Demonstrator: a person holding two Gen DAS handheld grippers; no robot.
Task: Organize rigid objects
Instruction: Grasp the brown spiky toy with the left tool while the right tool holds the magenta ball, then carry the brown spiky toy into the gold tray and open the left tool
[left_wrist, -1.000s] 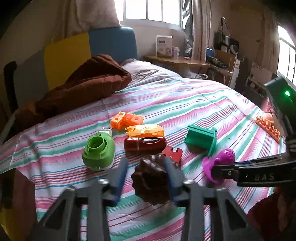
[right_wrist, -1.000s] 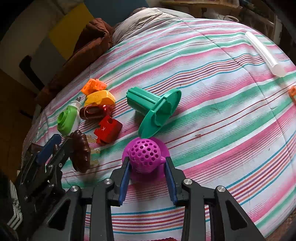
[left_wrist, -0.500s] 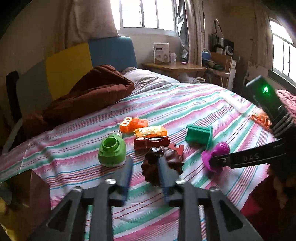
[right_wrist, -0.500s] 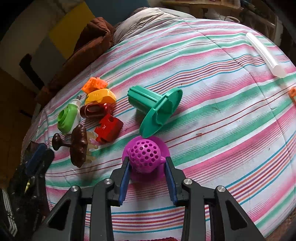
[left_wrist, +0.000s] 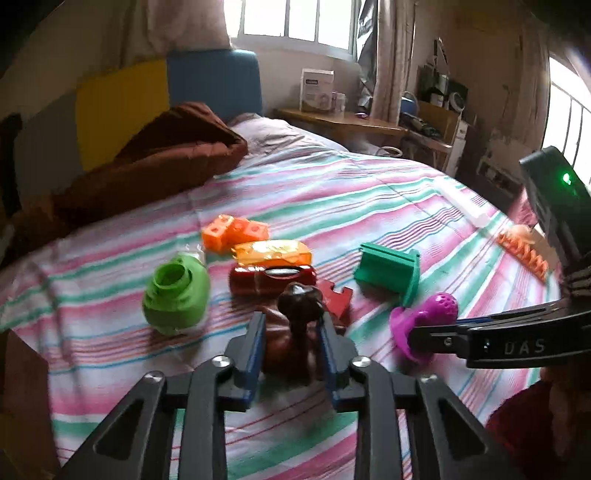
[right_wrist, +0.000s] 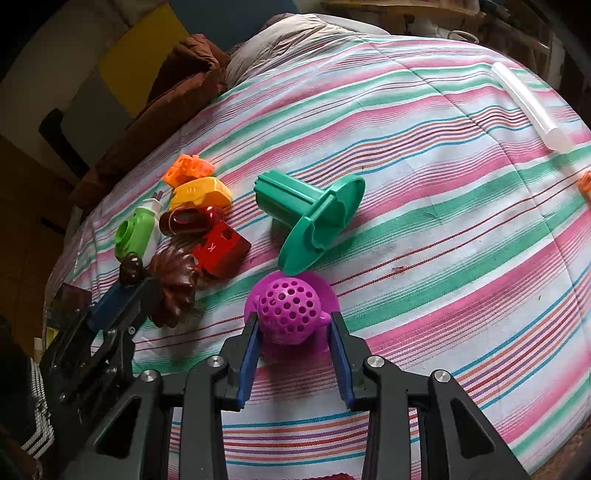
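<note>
- My left gripper (left_wrist: 291, 347) has just been closing around the stem of the brown knobbed toy (left_wrist: 300, 301) on the striped bedspread (right_wrist: 443, 229), beside the red block (right_wrist: 221, 249). I cannot tell if the pads press it yet.
- My right gripper (right_wrist: 293, 338) pinches the purple perforated ball toy (right_wrist: 288, 310) — it rests on the bed.
- I judge this a regrasp step; next I need a firm hold, then to set it by the group.

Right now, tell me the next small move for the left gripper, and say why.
Probably finish closing the left gripper on the stem of the brown toy. Its jaws have just been closing and the stem stands between them, but a gap shows on either side, so it is not gripped yet. The right gripper is already shut on the purple toy.
</note>
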